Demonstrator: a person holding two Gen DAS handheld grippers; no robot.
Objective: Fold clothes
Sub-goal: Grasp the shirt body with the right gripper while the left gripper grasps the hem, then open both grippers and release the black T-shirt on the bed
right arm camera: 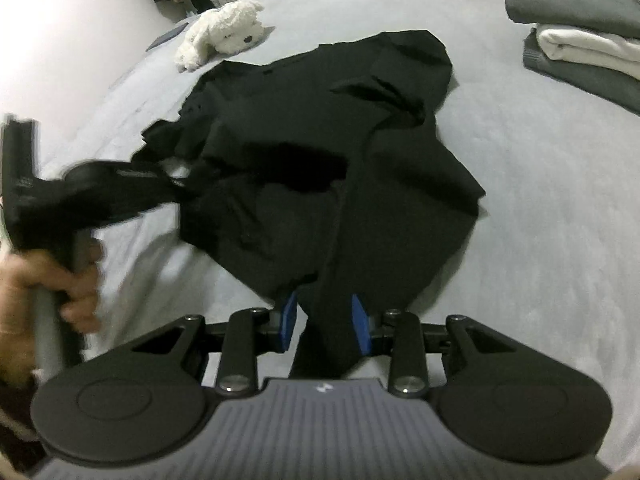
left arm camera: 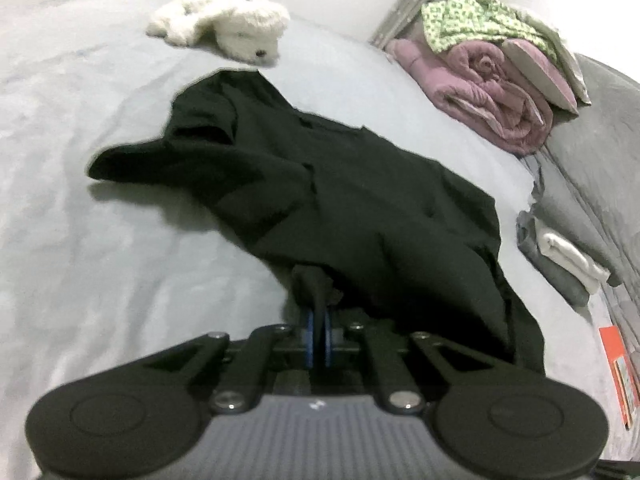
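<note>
Left tongs (left arm camera: pixel 319 330) clenched on a bunched edge of the black shirt (left arm camera: pixel 320 184) at frame centre-bottom; right tongs (right arm camera: pixel 325 322) stand apart w/ a fold of shirt running between the blue pads, so whether they pinch it I can't tell. Shirt lies rumpled mid-frame on the grey bed (left arm camera: pixel 100 240). White plush (left arm camera: pixel 224 20) upper left, pink blanket (left arm camera: pixel 488 92) upper right, folded pile (right arm camera: pixel 584 56) at right edge.

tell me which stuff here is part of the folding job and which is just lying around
In the job:
black shirt
left hand-held gripper, shut on the shirt
right hand-held gripper, fabric between its fingers

Lying about:
plush dog
pink quilt
green cloth
folded stack
orange box
</note>
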